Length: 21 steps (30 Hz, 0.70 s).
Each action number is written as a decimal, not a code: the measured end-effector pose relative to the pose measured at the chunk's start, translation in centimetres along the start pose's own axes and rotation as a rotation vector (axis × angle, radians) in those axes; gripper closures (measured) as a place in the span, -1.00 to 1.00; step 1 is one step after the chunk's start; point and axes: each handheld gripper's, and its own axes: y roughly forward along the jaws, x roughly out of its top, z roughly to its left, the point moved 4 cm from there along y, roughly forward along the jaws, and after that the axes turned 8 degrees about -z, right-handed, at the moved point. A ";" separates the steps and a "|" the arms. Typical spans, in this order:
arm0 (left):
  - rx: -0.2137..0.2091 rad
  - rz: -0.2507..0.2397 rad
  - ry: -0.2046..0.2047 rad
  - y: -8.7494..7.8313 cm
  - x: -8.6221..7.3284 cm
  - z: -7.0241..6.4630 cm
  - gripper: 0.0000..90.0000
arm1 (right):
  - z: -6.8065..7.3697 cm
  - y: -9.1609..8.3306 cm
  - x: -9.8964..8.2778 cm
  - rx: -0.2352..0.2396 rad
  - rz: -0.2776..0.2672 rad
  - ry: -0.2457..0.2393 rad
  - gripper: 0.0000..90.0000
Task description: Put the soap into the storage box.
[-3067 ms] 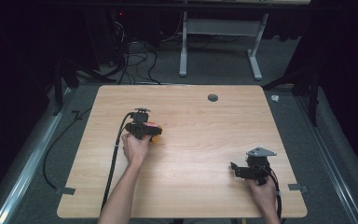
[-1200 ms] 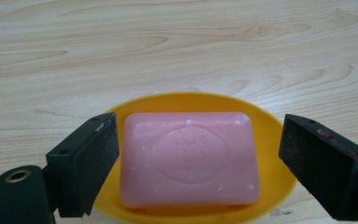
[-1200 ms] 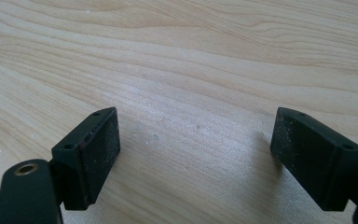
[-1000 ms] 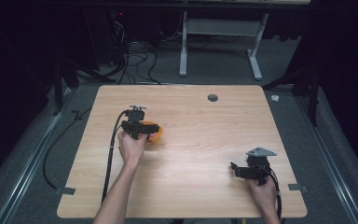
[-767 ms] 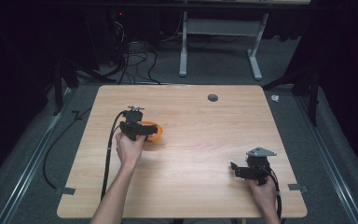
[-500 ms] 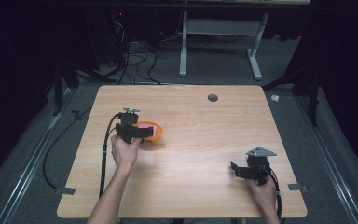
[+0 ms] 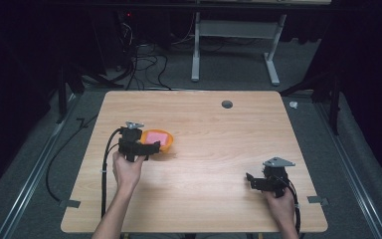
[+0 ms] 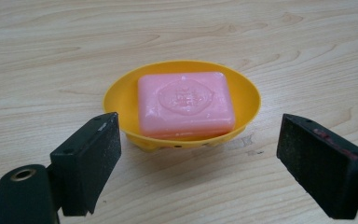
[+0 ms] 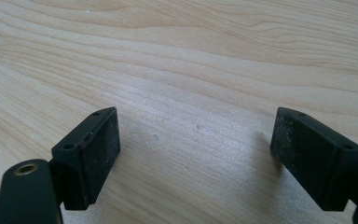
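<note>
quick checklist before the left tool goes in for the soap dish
1. Left tool open wider than the dish: ok, jaws spread to either side of it.
2. Yellow soap dish lined up between the jaws: ok, roughly centred, slightly ahead of the pads.
3. Pink soap seated in the dish: ok, lying flat inside the rim.
4. Table around the dish free of obstacles: ok, bare wood.
5. Right tool out of the way: ok, open, off at the near right of the table.
6. Dish grip security once closed: cannot tell.

A lab is showing here: black curtains (image 7: 25, 55) are hanging around a lone worktop (image 7: 204, 164), and cables (image 7: 139, 64) are trailing over grey carpet (image 7: 40, 164).
</note>
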 end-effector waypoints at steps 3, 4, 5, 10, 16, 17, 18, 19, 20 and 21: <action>-0.009 -0.005 0.006 -0.4 -0.3 -0.1 -0.68 | 0.0 0.0 0.0 0.000 0.000 0.000 -0.64; -0.009 -0.005 0.006 -0.4 -0.3 -0.1 -0.68 | 0.0 0.0 0.0 0.000 0.000 0.000 -0.64; -0.013 -0.007 0.011 -0.6 -0.6 -0.2 -0.68 | 0.0 0.0 0.0 0.000 0.000 0.000 -0.64; -0.031 -0.013 0.018 -1.0 -1.3 -0.5 -0.68 | 0.0 0.0 0.0 0.000 0.000 0.000 -0.64; -0.057 -0.016 0.020 -1.2 -3.0 -0.8 -0.68 | 0.0 0.0 0.0 0.000 0.000 0.000 -0.64; -0.058 -0.014 0.021 -1.2 -3.2 -0.8 -0.68 | 0.0 0.0 0.0 0.000 0.000 0.000 -0.64; -0.060 -0.014 0.023 -1.1 -3.5 -0.8 -0.68 | 0.0 0.0 0.0 0.000 0.000 0.000 -0.64; -0.060 -0.013 0.022 -1.1 -3.7 -0.8 -0.68 | 0.0 0.0 0.0 0.000 0.000 0.000 -0.64; -0.060 -0.013 0.022 -1.1 -3.7 -0.8 -0.68 | 0.0 0.0 0.0 0.000 0.000 0.000 -0.64; -0.060 -0.011 0.023 -1.0 -3.9 -0.8 -0.68 | 0.0 0.0 0.0 0.000 0.000 0.000 -0.64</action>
